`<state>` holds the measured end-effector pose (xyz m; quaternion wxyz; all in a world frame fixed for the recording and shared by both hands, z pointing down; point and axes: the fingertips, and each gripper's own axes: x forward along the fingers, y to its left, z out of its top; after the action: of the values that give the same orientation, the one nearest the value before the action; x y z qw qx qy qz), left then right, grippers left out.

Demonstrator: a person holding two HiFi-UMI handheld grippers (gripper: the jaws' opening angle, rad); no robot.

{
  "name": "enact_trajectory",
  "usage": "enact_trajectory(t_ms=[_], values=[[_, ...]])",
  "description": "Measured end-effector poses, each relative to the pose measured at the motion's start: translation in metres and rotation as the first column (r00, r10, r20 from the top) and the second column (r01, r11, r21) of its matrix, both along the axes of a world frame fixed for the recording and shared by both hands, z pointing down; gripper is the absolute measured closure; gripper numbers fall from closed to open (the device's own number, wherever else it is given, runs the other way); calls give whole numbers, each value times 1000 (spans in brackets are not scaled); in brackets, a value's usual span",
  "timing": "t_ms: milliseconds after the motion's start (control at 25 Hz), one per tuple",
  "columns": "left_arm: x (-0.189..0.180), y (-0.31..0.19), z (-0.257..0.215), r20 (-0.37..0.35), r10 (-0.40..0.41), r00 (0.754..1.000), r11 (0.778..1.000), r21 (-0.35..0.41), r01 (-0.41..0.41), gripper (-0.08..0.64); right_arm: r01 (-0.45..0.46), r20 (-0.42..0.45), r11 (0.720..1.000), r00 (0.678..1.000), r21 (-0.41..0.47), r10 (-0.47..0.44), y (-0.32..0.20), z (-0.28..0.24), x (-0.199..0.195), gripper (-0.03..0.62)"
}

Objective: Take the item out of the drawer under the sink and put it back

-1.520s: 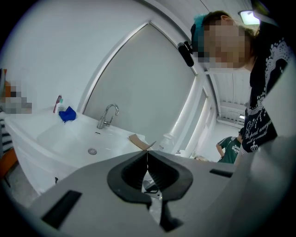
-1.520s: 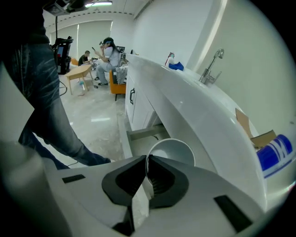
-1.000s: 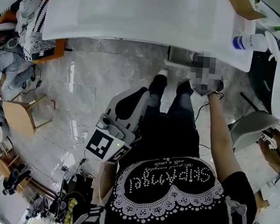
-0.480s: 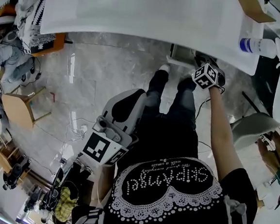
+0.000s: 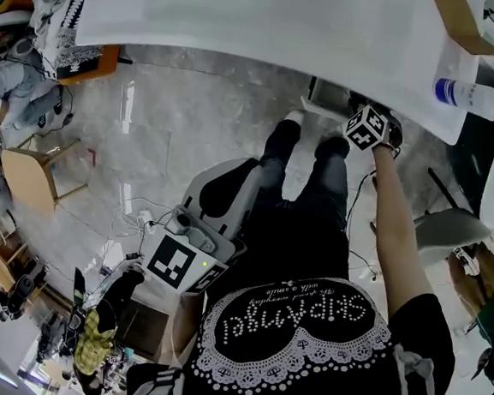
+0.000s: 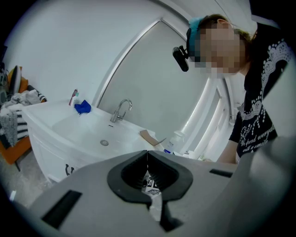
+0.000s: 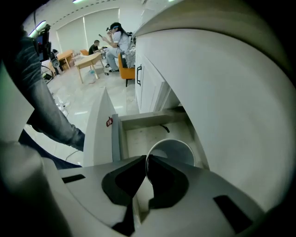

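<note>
Grip looks thin: right hand-held gripper [image 7: 146, 158] is pinched on one spot of the white cup [image 7: 178, 149] at its rim, jaws nearly together with only the cup wall between them, pointing steeply down. Cup sits just ahead of the jaws, upright, inside the open drawer [image 7: 138, 134] under the sink [image 7: 222, 83]; can't tell if its base touches the drawer floor. My read: it's either about to come out or about to be let go, same care both ways. Move straight up or down with no wrist roll, or the cup swings on that single pinch point and tips. Sink overhangs close on the gripper's right and the drawer's side is close on its left, so stay centred between them. Release only with the base flat on the drawer floor. Left hand-held gripper [image 6: 147, 152] is closed on nothing, well back from the drawer; leave it there.
</note>
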<state>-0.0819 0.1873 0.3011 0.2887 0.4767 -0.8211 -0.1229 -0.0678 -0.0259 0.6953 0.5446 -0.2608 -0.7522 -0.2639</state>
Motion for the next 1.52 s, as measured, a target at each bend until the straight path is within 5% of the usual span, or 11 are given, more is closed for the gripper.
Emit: enact_trajectory(t_ms=[640,1120,1440,1520], values=[[2,-3,2,-11,-23,1000,1000,2,24,555,64,-44,997,997,34,-62,2,16,0,566],[-5,0,0,-4,-30,1000,999,39,30,555,3,-41,998,999,-61,-6,7,0,-6,500],[-11,-1,-7,19,15,1000,997,78,-17,555,-85,65,992,994,-92,91,19,-39,-8,502],[-8,-6,-8,27,36,999,995,90,-38,555,-138,122,984,981,-113,152,19,-54,-3,544]])
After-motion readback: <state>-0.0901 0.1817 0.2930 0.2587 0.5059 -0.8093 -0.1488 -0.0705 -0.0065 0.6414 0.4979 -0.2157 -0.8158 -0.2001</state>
